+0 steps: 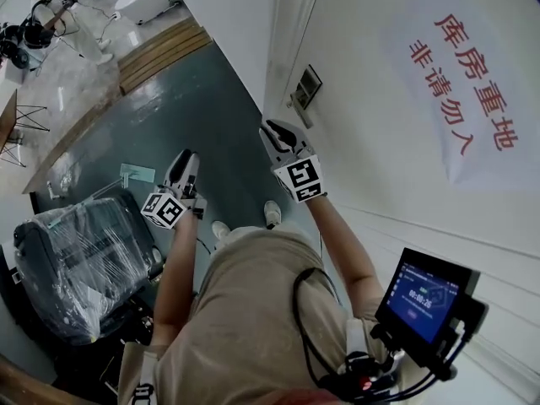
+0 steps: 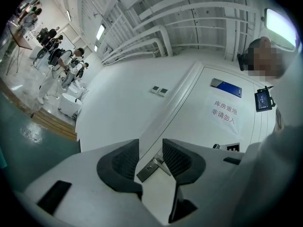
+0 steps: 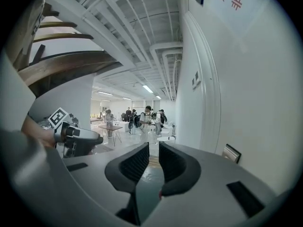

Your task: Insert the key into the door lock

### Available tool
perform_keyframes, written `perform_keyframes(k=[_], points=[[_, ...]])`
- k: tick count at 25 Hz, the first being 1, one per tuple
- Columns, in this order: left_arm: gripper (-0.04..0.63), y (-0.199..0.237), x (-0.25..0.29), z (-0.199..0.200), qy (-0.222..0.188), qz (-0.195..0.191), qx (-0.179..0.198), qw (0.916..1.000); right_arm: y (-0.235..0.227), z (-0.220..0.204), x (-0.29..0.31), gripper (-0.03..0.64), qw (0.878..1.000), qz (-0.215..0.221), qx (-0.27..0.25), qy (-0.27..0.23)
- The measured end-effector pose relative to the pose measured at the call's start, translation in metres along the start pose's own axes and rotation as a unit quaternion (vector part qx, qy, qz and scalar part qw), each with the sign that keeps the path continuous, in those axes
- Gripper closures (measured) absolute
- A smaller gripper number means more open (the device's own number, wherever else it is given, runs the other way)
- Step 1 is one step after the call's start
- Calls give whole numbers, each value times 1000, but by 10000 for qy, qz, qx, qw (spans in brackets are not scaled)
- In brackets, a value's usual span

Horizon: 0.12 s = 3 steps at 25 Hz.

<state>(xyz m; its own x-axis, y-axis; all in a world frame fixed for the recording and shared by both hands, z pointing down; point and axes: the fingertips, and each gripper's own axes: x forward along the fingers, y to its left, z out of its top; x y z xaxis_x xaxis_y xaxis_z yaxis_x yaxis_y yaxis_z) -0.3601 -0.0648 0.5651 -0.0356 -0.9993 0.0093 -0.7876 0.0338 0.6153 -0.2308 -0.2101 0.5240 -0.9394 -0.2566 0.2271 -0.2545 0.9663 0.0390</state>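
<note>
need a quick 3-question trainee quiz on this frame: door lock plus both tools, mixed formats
1. True or false: the left tool grips a key.
2. In the head view, which tool is nearer the grey metal lock plate on the white door? A) left tool B) right tool C) both touch it
3. Fill in: in the right gripper view, the right tool's jaws stand slightly ___, with nothing between them.

Key: 1 false, its jaws are apart and empty; 2 B; 3 apart.
</note>
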Motion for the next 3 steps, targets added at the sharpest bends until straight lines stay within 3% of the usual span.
perform_keyframes(k=[3], points=[[445, -10, 11, -1, 14, -32, 63, 10000, -6, 0, -2, 552, 10000, -2, -46, -29]])
